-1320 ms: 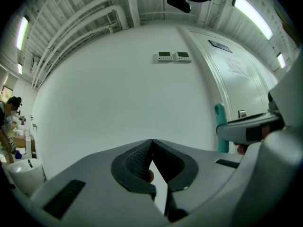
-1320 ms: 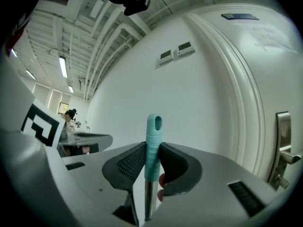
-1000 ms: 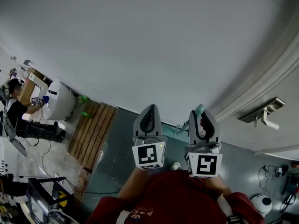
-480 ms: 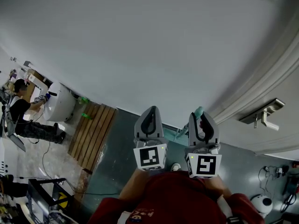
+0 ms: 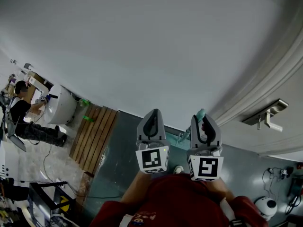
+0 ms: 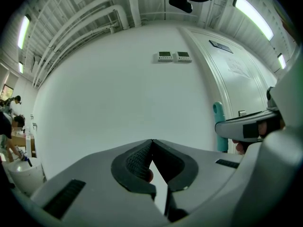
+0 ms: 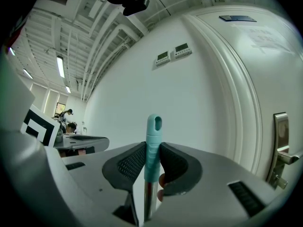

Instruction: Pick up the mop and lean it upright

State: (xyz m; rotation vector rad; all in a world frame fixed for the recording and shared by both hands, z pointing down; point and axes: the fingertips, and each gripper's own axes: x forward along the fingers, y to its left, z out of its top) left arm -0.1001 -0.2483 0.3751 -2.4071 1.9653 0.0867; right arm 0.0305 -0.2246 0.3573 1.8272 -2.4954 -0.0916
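Gripped in the right gripper (image 7: pixel 152 146): the mop with a shiny metal pole and a blue-green plastic top (image 7: pixel 153 126). Jaws only partly apart, squeezed tight on both sides of that top. Standing straight up, tip poking out above the jaws, near the big white wall (image 7: pixel 189 93) and the white door (image 7: pixel 265 79) with a metal handle (image 7: pixel 280 145). Beside it, the left gripper (image 6: pixel 151 143), jaws shut with tips touching, holding nothing.

Mop handle (image 7: pixel 151 155): smooth teal plastic cap between the fingers, with a glossy bare metal tube just below them. Right gripper (image 7: pixel 152 144): pads (image 7: pixel 130 163) black, finely ribbed, matt; shell smooth, matt grey plastic. Wall (image 7: pixel 189 93) beyond the fingertips: smooth, matt white.
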